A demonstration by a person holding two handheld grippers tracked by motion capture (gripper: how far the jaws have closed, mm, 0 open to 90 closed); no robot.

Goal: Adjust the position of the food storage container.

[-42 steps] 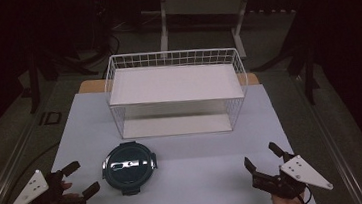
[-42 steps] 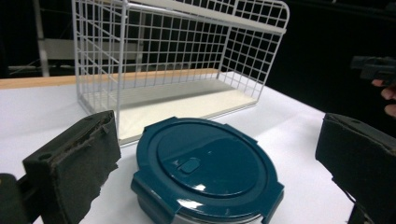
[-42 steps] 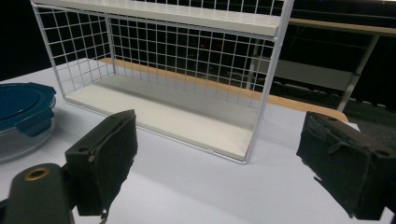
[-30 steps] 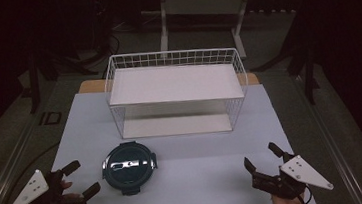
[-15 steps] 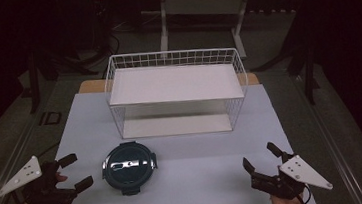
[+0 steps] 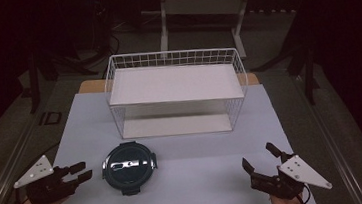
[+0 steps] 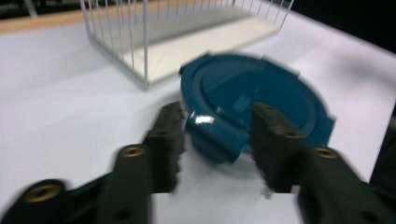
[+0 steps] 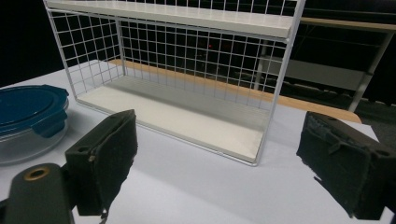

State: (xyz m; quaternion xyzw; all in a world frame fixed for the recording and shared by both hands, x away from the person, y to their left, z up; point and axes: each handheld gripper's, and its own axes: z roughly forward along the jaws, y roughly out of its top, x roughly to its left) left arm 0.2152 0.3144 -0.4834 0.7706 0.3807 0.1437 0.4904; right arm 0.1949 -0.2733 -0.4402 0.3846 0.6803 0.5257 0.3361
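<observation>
High view: a wire rack (image 6: 176, 95) is parked at the table's (image 6: 201, 180) back, well clear of everything. Its shelves are bare. A lidded container (image 6: 128, 167) is set just right of the left gripper (image 6: 83, 172), whose jaws have just been closing, nothing gripped. The right gripper (image 6: 259, 157) is spread wide.

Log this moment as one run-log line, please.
left tool: jaws just narrowed, apart from lidded container | right tool: open, holding nothing | wire shelf rack: behind container
</observation>
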